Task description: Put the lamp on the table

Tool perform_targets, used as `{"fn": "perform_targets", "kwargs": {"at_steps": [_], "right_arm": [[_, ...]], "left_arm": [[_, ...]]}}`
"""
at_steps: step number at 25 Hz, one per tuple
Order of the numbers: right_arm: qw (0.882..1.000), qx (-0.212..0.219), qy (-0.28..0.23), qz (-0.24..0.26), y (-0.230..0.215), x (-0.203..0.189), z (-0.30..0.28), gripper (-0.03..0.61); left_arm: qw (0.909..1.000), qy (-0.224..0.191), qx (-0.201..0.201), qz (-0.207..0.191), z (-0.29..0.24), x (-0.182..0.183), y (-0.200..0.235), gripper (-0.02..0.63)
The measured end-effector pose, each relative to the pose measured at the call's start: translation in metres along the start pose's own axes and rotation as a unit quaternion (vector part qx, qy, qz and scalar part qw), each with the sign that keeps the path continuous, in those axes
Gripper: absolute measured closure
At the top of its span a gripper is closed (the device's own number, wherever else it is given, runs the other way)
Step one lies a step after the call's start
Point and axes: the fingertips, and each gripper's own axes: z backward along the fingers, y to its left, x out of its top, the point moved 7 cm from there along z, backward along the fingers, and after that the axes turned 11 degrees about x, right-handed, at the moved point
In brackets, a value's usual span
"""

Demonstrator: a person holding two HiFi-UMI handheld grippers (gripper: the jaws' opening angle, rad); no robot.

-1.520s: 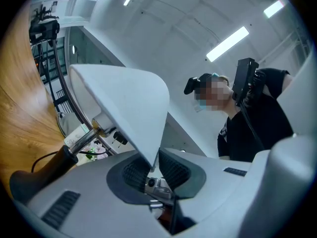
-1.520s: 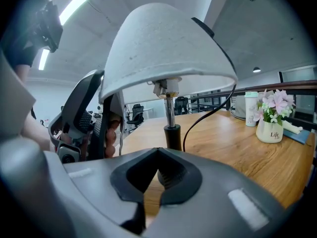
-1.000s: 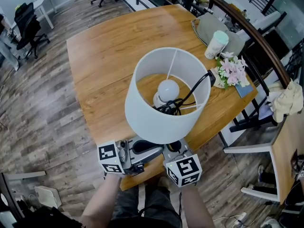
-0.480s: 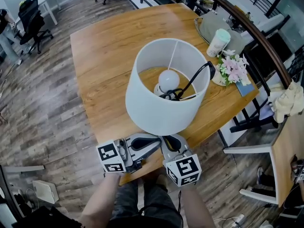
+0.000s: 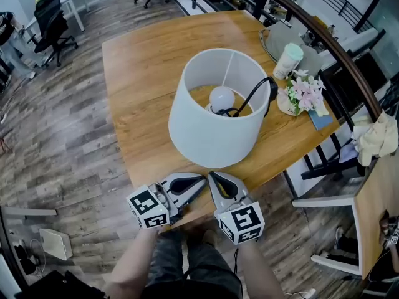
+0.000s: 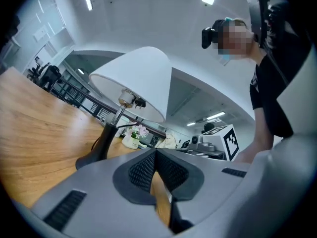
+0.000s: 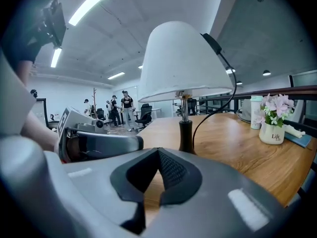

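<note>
The lamp (image 5: 218, 108), with a white shade, a bulb and a black cord (image 5: 255, 98), stands upright on the wooden table (image 5: 143, 61) near its front edge. Its black base (image 6: 99, 148) rests on the wood in the left gripper view, and its stem (image 7: 185, 133) rises just ahead in the right gripper view. My left gripper (image 5: 199, 180) and right gripper (image 5: 212, 176) sit side by side at the table's front edge, just short of the shade. Both are shut, with nothing between the jaws. The left gripper (image 6: 154, 155) and the right gripper (image 7: 158, 155) each show their tips meeting.
A pale cup (image 5: 287, 58), a pot of pink flowers (image 5: 303, 92) and a tray (image 5: 277, 36) stand at the table's far right. Office chairs (image 5: 53, 20) are on the floor at far left. A dark railing (image 5: 349, 61) and another chair (image 5: 324, 198) lie to the right.
The lamp has come to stand further onto the table. Both grippers, earlier tucked under the shade's front rim, now show clear of it at the table edge.
</note>
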Motion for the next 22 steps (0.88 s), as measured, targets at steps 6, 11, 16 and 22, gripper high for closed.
{"fn": "perform_targets", "kwargs": {"at_steps": [6,11,16,22], "right_arm": [[1.0,0.012,-0.005,0.011,0.009,0.007,0.009,0.571],[1.0,0.016,-0.011,0.019,0.015,0.015,0.017,0.571],[0.999,0.018,-0.015,0.027,0.02,0.022,0.024,0.571],[0.999,0.018,-0.025,0.038,0.025,0.031,0.034,0.571]], "left_arm": [[0.9989,0.001,0.037,-0.029,0.007,0.001,-0.009,0.617],[0.9951,0.004,0.082,-0.054,0.012,0.003,-0.016,0.617],[0.9931,-0.002,0.1,-0.061,0.015,0.007,-0.023,0.617],[0.9888,-0.013,0.126,-0.079,0.02,0.019,-0.03,0.617]]}}
